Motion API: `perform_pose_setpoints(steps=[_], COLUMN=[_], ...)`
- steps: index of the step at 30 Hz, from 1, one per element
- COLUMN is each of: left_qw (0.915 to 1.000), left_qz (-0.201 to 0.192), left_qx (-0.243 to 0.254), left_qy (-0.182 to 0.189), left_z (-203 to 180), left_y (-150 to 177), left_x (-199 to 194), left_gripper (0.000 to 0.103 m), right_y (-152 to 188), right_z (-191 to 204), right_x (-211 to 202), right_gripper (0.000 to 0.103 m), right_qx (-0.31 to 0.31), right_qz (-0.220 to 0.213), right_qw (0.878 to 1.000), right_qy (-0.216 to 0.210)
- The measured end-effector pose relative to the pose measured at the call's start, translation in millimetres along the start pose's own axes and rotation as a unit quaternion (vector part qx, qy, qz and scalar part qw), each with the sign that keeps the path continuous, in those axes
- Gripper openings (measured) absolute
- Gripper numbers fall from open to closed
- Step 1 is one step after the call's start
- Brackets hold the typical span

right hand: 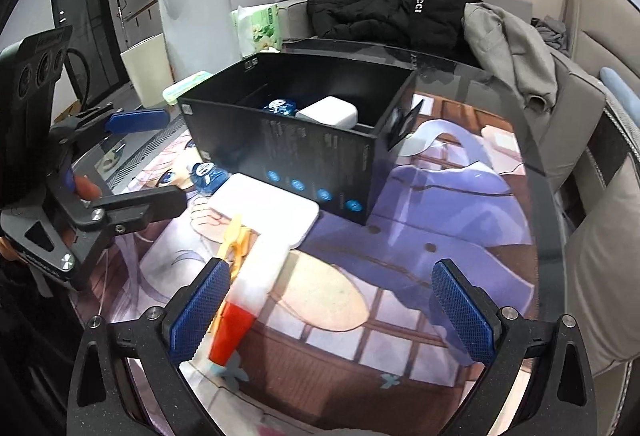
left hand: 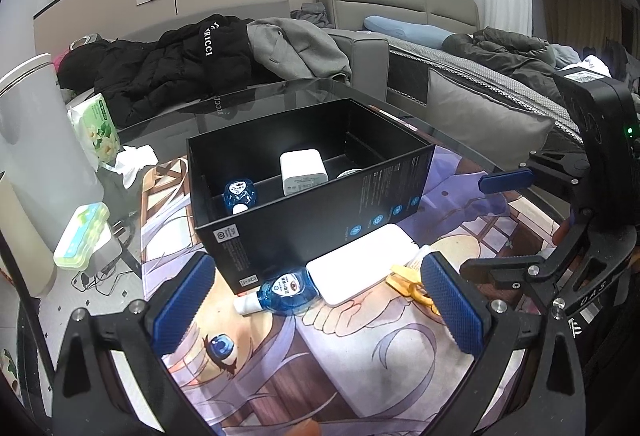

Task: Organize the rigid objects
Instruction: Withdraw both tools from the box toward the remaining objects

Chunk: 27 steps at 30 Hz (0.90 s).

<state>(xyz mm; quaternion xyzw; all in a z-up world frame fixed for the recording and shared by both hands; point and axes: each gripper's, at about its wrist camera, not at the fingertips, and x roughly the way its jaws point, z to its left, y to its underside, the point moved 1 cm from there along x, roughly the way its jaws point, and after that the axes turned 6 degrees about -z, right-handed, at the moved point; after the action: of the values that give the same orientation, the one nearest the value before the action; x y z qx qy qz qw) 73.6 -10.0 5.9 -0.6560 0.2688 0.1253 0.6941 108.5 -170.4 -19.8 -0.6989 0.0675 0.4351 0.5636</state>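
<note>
Flanking the black box, both tools gape empty.

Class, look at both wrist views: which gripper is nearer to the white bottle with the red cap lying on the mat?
Right. The right gripper is open with its left finger beside the white bottle. The left gripper is open farther off, facing the blue bottle.
</note>
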Motion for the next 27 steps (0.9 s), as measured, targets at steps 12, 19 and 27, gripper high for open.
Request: perform_pose_setpoints(steps=[12,19,27], left_qw=[0.9999,0.9994,0.9977], left_qz=[0.007,0.020,0.034], left_qx=[0.006,0.015,0.038], left_qy=[0.006,0.023,0.046], left_z=[-3,-7,-24], left_y=[1,4,8], left_x=[0,2,5], left_gripper=[0.103,0.103,0.103], right_y=[13,15,12], right_z=[29,10,-21], right_x=[20,17,5], right_gripper=[0.102,0.102,0.102], right_qx=[-0.058,-0.056,-0.025], right_qz=[0.038,0.051,0.046], right_qw=[0.998,0.997,0.998], right_qy=[-0.003,0.024,0.033])
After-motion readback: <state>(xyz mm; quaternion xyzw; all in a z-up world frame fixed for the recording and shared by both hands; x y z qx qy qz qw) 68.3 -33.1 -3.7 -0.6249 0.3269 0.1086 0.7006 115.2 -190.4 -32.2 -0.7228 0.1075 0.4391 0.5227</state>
